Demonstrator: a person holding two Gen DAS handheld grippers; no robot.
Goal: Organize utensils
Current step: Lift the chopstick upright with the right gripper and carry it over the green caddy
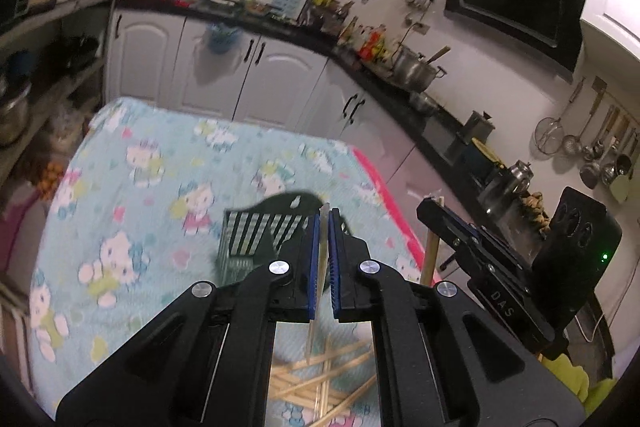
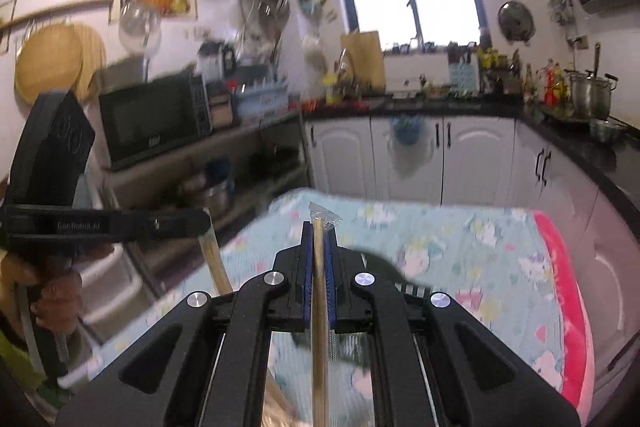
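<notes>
The left tongs (image 1: 325, 223) are closed on a chopstick (image 1: 316, 307), pointing forward and slightly down. The right tongs (image 2: 319, 231) are likewise clamped on a chopstick (image 2: 320, 327), just right of the left. A hand (image 2: 52, 295) grips the left handle.

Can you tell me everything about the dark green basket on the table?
The dark green basket is a small boxy holder, seemingly plastic, with walls cut into long upright slots that the light cloth shows through. It stands upright on the cartoon-cat tablecloth, near the table's middle. It sits just beyond the left claw, which partly hides its right side. Nothing visibly touches it but the cloth. Its inside cannot be seen.
</notes>
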